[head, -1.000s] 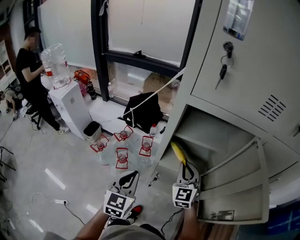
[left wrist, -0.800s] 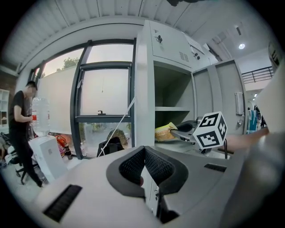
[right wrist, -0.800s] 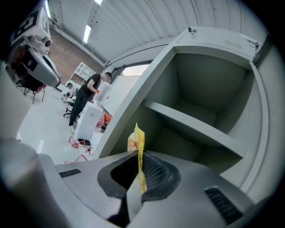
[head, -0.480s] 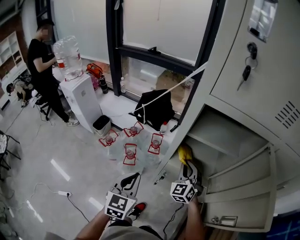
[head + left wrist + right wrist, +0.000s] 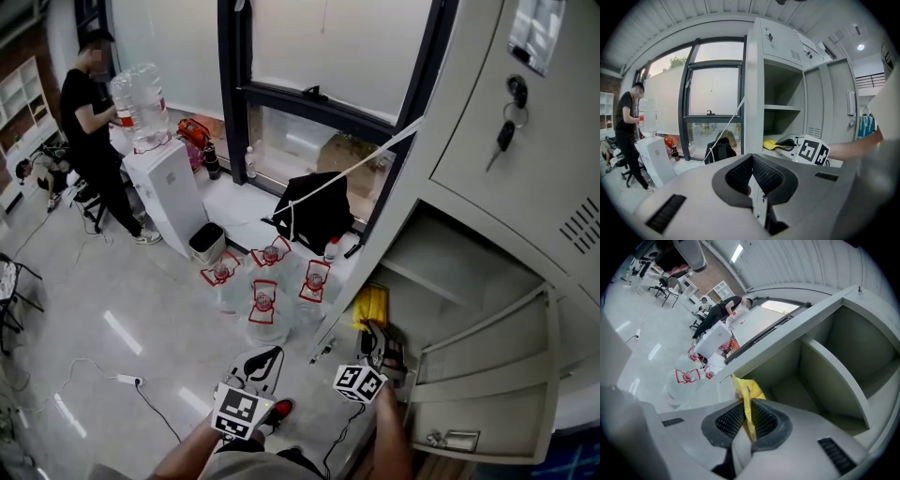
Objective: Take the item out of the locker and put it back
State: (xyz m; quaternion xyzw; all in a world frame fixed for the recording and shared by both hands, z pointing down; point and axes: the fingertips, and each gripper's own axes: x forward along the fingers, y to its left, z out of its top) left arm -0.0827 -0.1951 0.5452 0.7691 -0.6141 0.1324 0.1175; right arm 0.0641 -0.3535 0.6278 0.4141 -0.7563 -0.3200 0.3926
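I can read no words or numbers anywhere. The sheet on the locker door, above the keys, is too blurred.

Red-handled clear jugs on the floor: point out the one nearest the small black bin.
The leftmost clear plastic jug, right beside the small black bin; the other three stand further right, towards the grey metal locker.

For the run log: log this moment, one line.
right gripper: jaws just opening, yellow packet between, in locker | left gripper: shut, empty

Yellow packet lying in locker
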